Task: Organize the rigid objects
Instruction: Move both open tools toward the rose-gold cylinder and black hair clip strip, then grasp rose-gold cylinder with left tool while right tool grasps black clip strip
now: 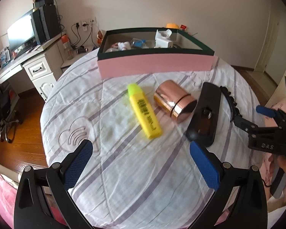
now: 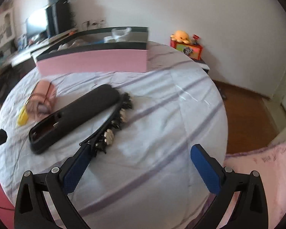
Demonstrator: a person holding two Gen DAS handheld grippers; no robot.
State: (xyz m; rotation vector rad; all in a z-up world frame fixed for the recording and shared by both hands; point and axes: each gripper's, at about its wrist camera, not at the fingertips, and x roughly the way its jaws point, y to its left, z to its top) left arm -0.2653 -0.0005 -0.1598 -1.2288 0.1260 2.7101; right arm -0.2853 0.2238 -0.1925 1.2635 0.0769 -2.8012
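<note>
On the striped white bed cover lie a yellow highlighter-shaped bottle point(image 1: 145, 112), a rose-gold can point(image 1: 174, 101) on its side, a long black case point(image 1: 205, 114) and a black beaded headband point(image 1: 228, 99). Behind them stands a pink box point(image 1: 154, 64) with a dark rim. My left gripper point(image 1: 142, 164) is open and empty, short of the bottle. My right gripper point(image 2: 141, 169) is open too, its left finger beside the near end of the headband point(image 2: 112, 122). The case point(image 2: 74, 114), can point(image 2: 42, 99) and box point(image 2: 93, 61) lie further left and back. From the left wrist, the right gripper point(image 1: 251, 115) shows beyond the headband.
The pink box holds several small items, among them a white carton point(image 1: 163, 42). A desk with a monitor point(image 1: 21, 32) stands left. Wooden floor point(image 2: 244, 118) lies beyond the bed's edge. An orange plush point(image 2: 181, 36) sits on a colourful box. Pink bedding point(image 2: 257, 171) is at right.
</note>
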